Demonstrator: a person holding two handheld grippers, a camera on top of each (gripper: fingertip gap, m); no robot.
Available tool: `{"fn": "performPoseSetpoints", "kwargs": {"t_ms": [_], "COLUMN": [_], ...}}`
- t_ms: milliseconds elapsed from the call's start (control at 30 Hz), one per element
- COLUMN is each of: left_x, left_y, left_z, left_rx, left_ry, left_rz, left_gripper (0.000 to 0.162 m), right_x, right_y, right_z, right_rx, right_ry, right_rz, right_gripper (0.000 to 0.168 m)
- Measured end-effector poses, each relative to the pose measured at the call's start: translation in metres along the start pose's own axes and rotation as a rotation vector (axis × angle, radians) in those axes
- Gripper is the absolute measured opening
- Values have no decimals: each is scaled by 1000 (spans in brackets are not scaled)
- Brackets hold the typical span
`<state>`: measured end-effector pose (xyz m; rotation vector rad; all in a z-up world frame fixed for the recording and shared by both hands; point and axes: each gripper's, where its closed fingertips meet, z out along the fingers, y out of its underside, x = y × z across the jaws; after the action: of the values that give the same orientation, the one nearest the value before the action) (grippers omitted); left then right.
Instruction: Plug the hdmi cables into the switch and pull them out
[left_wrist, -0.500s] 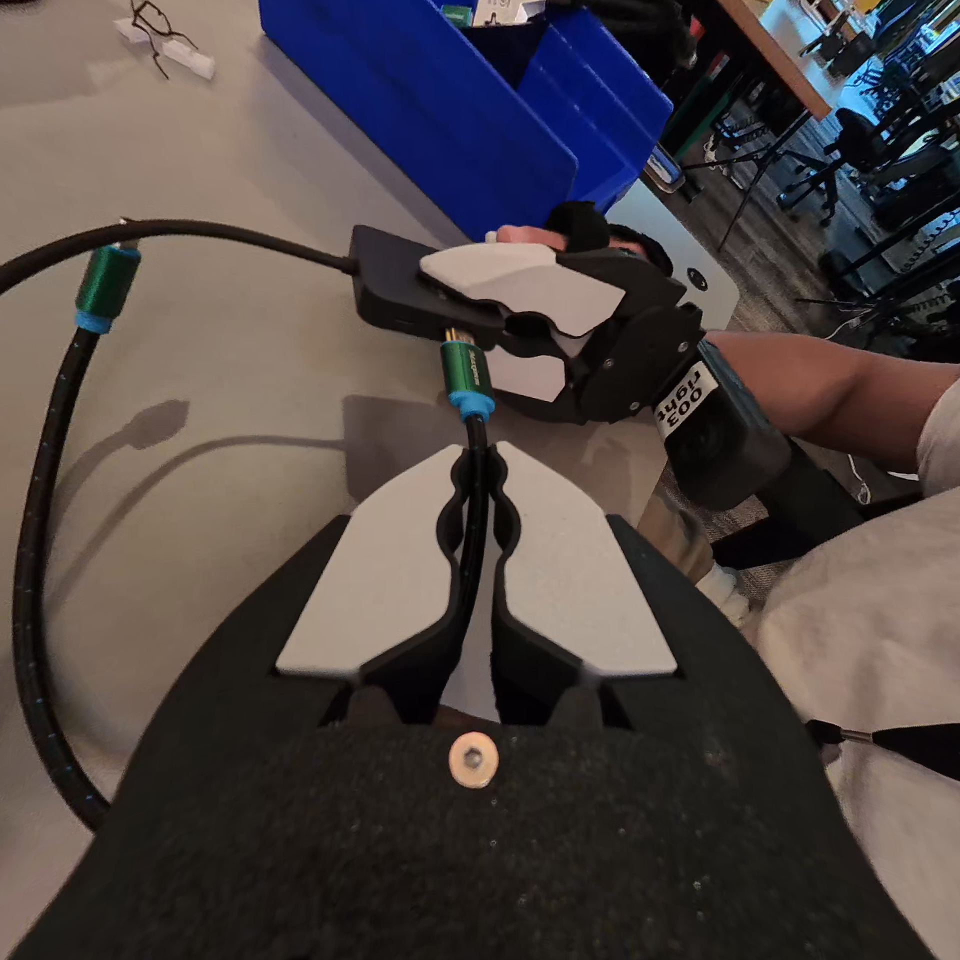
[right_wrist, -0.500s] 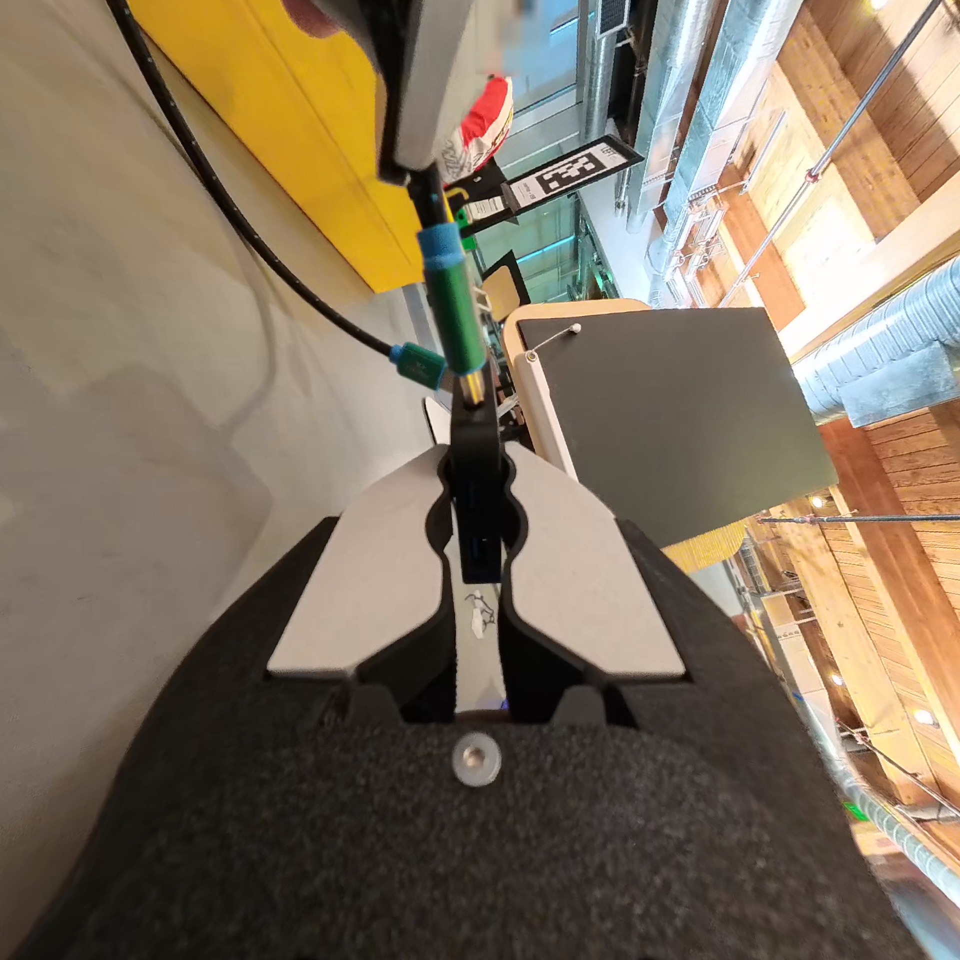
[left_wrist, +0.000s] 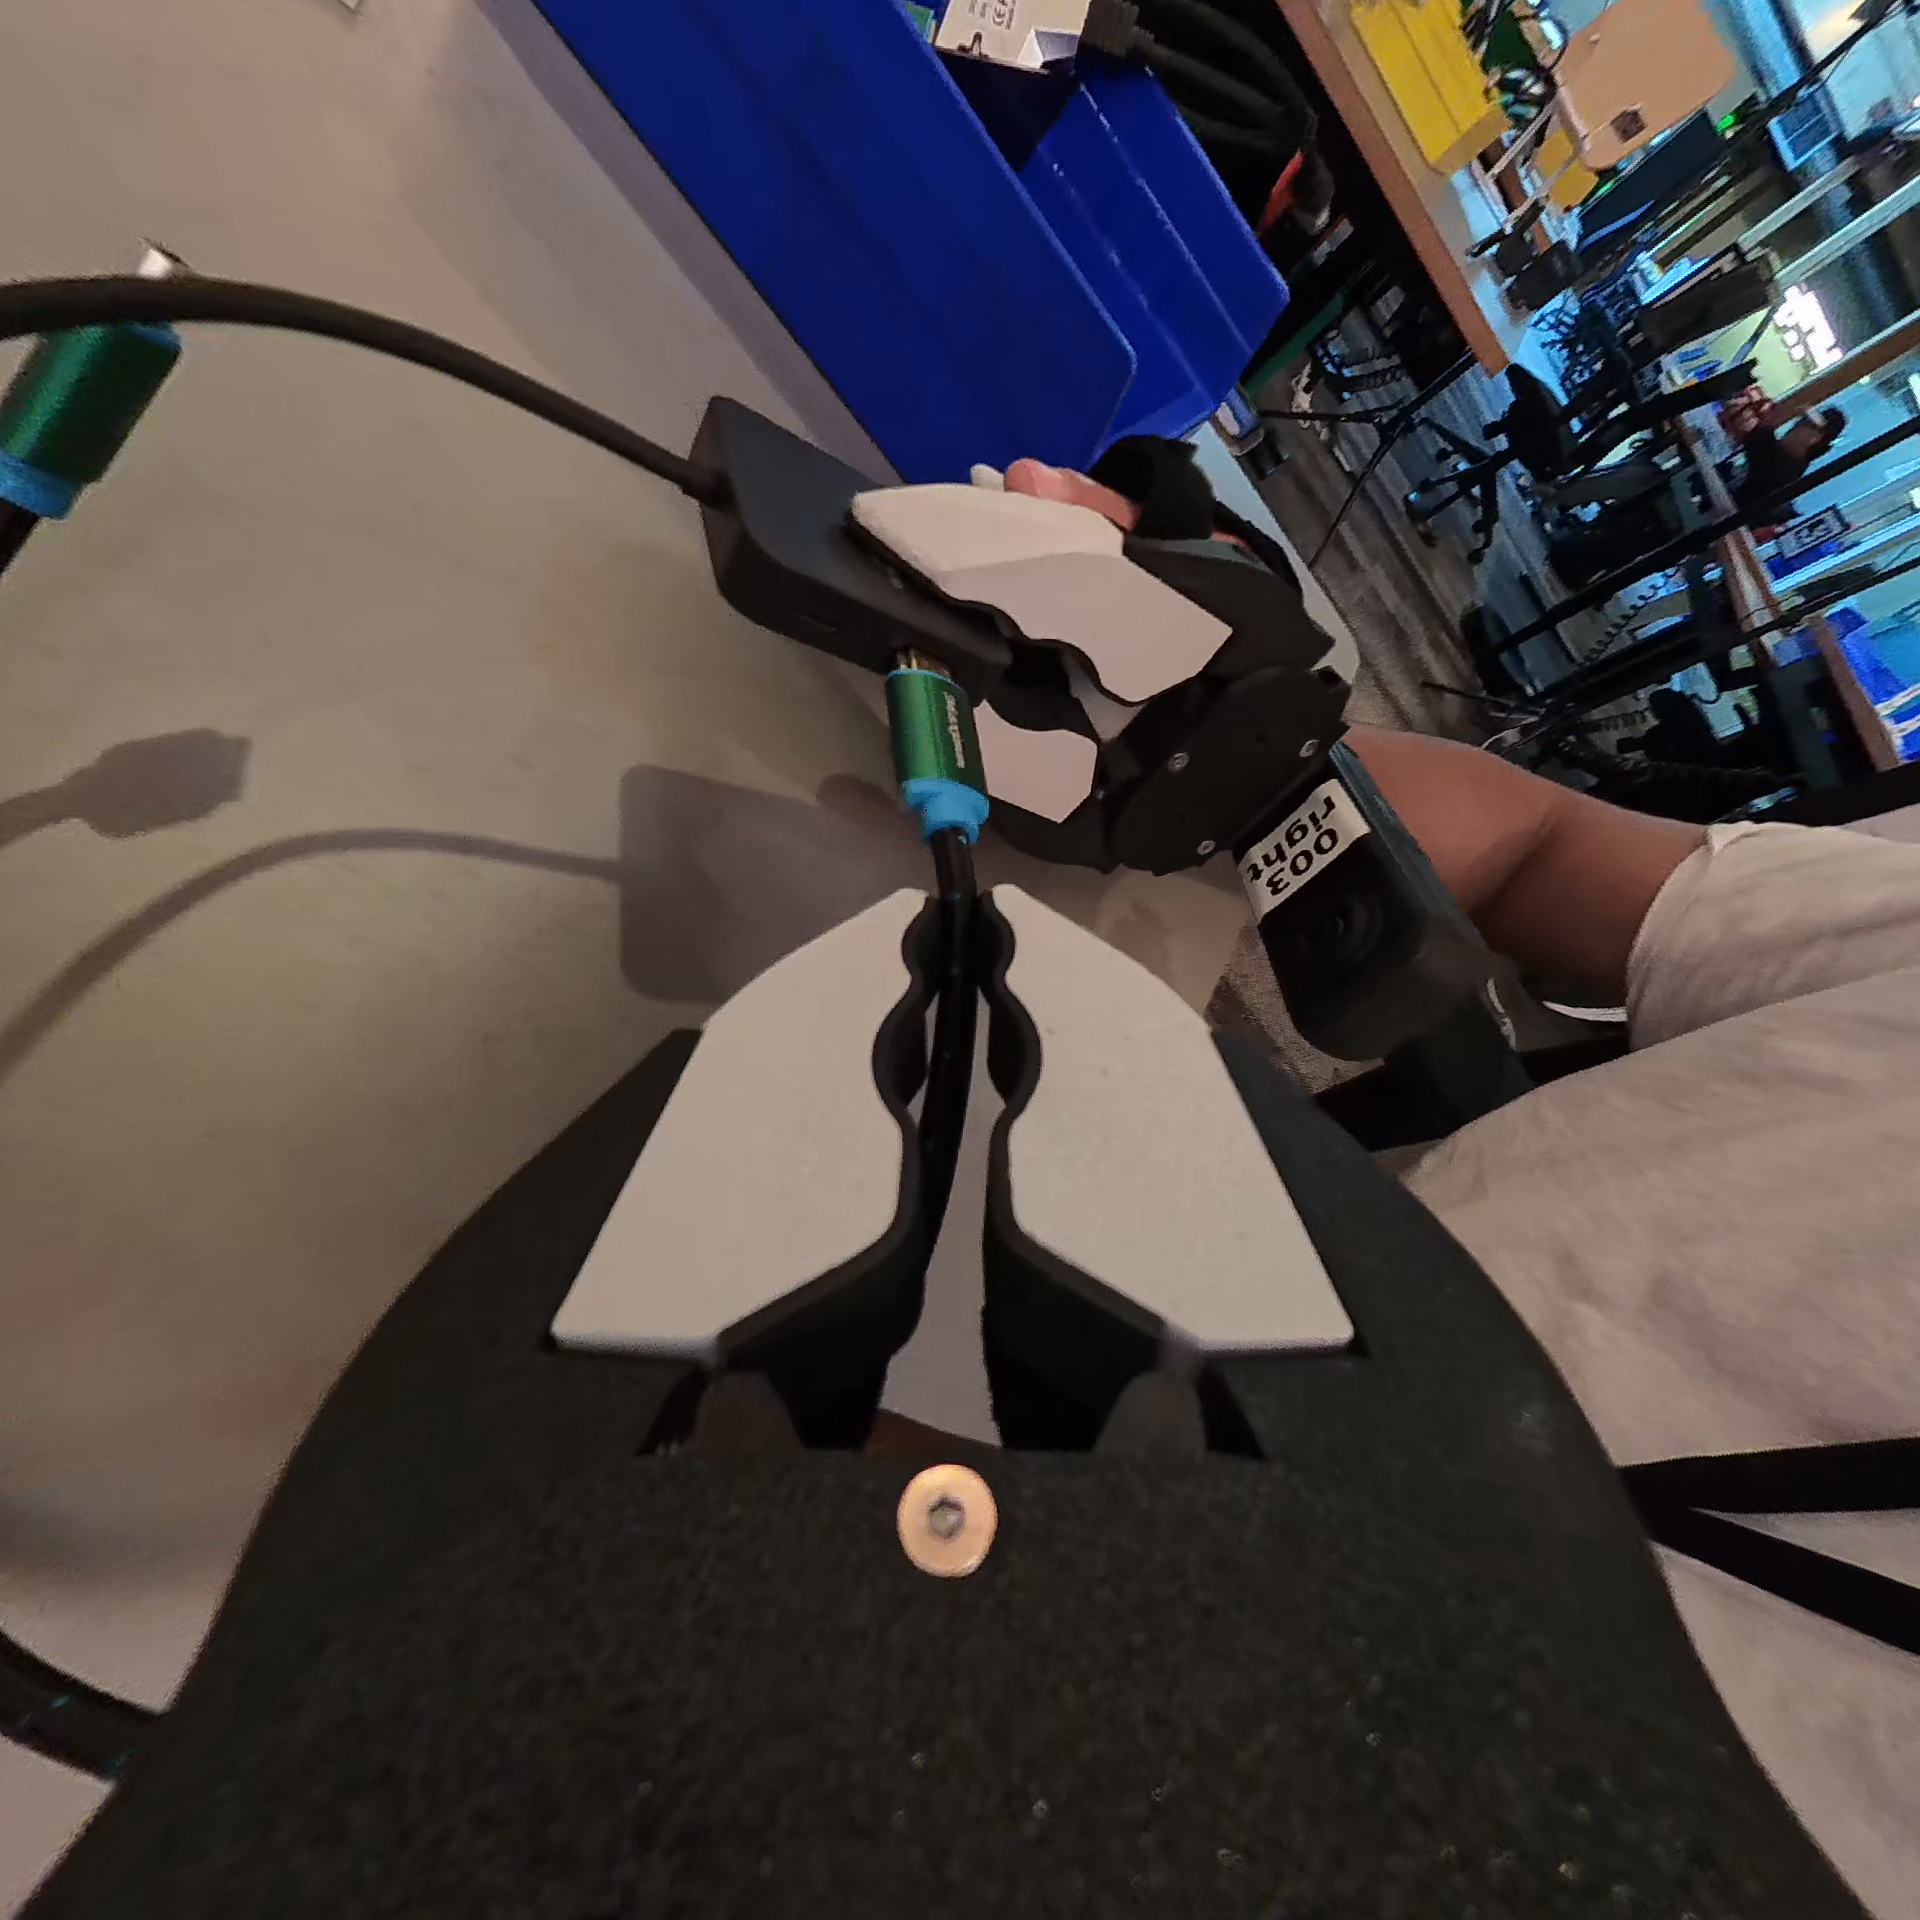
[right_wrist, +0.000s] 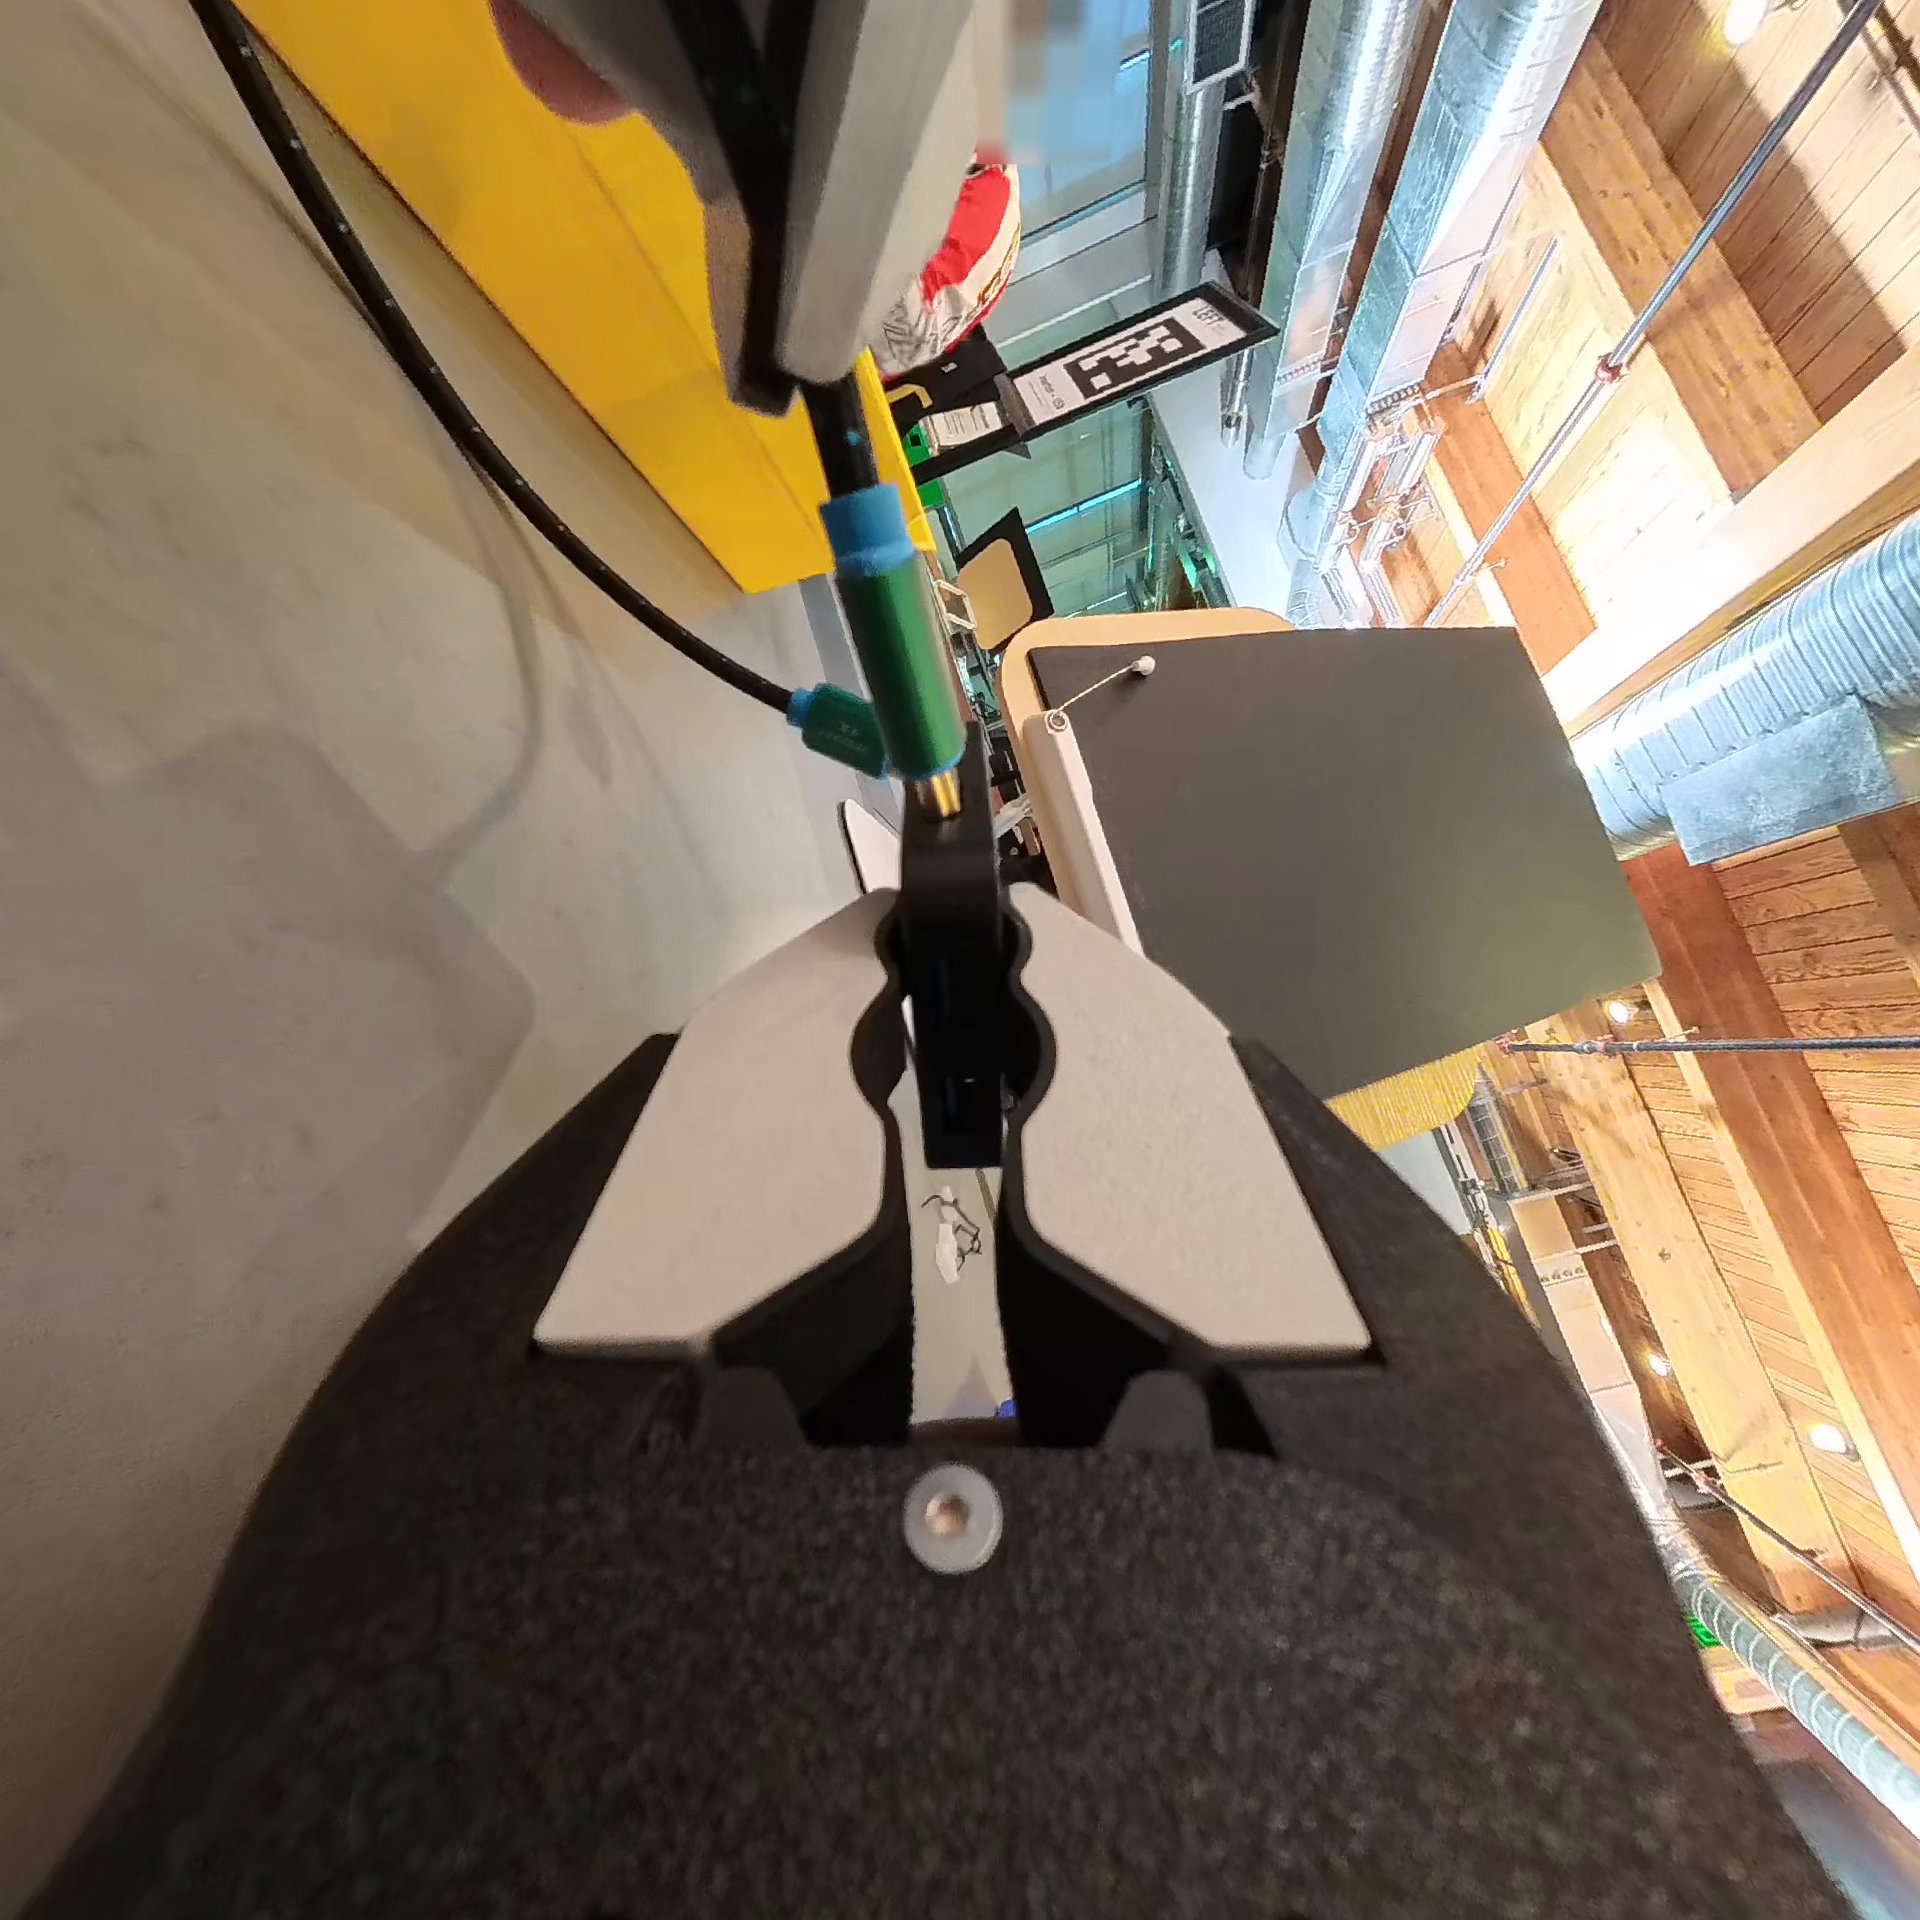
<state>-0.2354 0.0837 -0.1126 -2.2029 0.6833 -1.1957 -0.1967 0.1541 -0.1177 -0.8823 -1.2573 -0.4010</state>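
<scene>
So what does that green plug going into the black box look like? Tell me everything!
The green plug is a shiny metal-looking sleeve with a blue collar at its cable end and a gold tip. Its tip sits at a port on the edge of the black switch, some gold showing. Its black braided cable is pinched in the left tongs. The right tongs clamp the switch, held above the table.

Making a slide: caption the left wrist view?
Left gripper pinches black braided cable, green plug at black switch clamped by right gripper.
</scene>
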Motion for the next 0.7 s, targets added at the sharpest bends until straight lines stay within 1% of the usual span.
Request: {"fn": "performPoseSetpoints", "kwargs": {"t_ms": [33,167,267,333,567,633,700], "left_x": [1,5,9,9,7,8,7], "left_y": [0,1,1,2,7,7,6], "left_z": [-1,-3,-4,-4,-8,-7,-4], "left_rx": [1,-13,-12,-15,-67,-75,-62], "left_ry": [15,81,157,174,136,147,135], "left_rz": [-11,-70,-150,-173,-100,-89,-82], "left_gripper": [6,6,6,6,5,5,5], "right_x": [1,5,8,9,4,3,3], "right_y": [-1,-5,-8,-9,-14,-15,-13], "right_z": [-1,-5,-8,-9,-11,-12,-12], "right_rx": [3,31,45,46,69,73,43], "right_ry": [6,35,60,75,92,86,89], "right_rz": [1,-33,-53,-78,-207,-180,-154], "right_gripper": [13,13,12,12,12,12,12]}}
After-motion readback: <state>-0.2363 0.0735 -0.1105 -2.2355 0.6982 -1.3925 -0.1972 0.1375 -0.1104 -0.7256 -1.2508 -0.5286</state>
